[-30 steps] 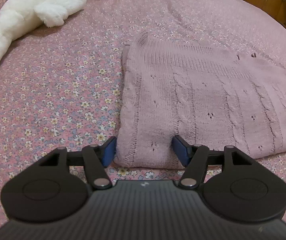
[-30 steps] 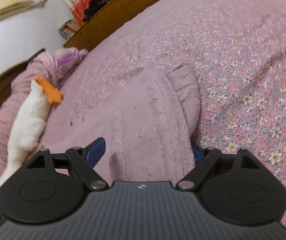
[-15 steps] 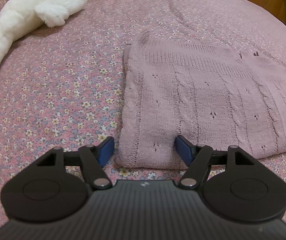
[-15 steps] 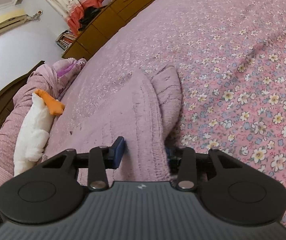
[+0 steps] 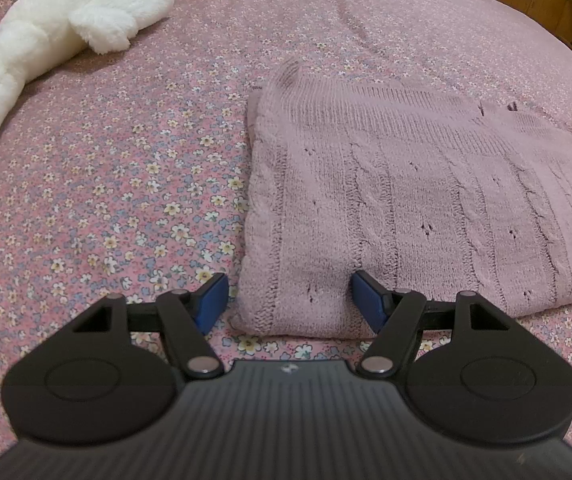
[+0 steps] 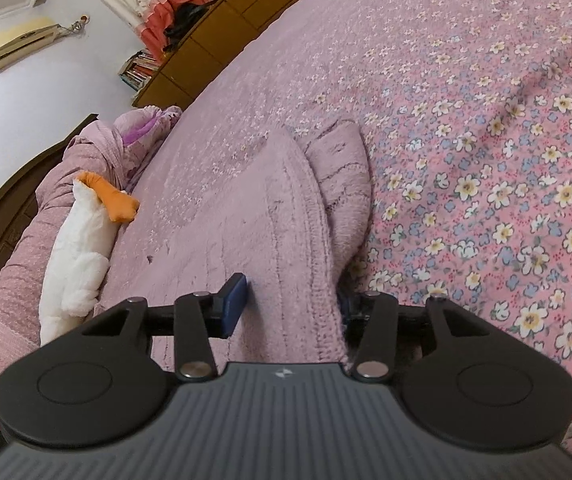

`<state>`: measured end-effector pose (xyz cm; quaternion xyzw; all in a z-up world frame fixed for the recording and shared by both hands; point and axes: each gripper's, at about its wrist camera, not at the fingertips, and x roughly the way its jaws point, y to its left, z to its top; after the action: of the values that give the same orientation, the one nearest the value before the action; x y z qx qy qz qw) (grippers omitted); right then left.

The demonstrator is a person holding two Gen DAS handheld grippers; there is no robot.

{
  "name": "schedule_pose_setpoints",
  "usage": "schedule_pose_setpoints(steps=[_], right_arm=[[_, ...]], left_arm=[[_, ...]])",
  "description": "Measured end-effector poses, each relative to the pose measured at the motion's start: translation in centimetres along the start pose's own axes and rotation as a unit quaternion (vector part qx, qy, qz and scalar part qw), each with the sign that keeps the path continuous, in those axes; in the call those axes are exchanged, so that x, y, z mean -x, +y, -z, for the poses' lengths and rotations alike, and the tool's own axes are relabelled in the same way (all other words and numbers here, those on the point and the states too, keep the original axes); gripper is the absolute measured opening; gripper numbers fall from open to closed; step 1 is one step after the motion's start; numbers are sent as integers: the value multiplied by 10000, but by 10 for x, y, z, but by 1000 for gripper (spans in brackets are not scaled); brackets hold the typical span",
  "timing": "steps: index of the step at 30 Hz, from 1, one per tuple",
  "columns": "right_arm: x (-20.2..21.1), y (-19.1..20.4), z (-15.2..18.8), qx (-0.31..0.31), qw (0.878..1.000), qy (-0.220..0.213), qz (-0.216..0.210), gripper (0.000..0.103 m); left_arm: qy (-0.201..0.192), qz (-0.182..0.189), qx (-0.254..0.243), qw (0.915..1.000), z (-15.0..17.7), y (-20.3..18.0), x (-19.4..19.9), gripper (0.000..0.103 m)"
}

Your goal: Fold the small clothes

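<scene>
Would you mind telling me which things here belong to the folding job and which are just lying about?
Part of the job:
- knitted sweater
- left tongs, straddling its corner
- right tongs, over its edge

Just lying about:
- white plush toy
- wooden cabinets
- air conditioner

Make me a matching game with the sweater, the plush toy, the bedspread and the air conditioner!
Things:
1. knitted sweater
2. plush toy
3. bedspread
4. air conditioner

Descriptions:
A. white with an orange part
B. covered in small flowers
C. up on the wall
D. plain mauve, folded on the bed

Pairs: 1-D, 2-A, 3-B, 4-C
</scene>
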<state>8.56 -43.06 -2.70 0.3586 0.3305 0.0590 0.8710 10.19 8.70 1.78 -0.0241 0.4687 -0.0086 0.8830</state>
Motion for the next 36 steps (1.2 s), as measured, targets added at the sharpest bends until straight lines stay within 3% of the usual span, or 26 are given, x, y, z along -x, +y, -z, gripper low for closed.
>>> schedule_pose_setpoints(steps=[4, 14, 16, 18, 21, 36], right_arm=[[-1, 9, 0, 299, 9993, 0, 221, 45], [-1, 6, 2, 134, 9997, -35, 208, 43], [2, 5, 3, 100, 9997, -110, 197, 39], [5, 5, 4, -4, 9997, -188, 155, 32], [11, 10, 3, -38, 9994, -330, 50, 28], [29, 65, -4, 30, 9968, -505, -612, 26]], left_arm=[[5, -4, -2, 10000, 1, 0, 0, 70], [-31, -68, 25, 10000, 2, -2, 0, 72], [-53, -90, 33, 9999, 3, -2, 2, 72], [-69, -94, 24, 9999, 4, -2, 5, 72], [-86, -92, 0, 9999, 3, -2, 10, 72], [-146, -165, -68, 9997, 1, 8, 33, 72]])
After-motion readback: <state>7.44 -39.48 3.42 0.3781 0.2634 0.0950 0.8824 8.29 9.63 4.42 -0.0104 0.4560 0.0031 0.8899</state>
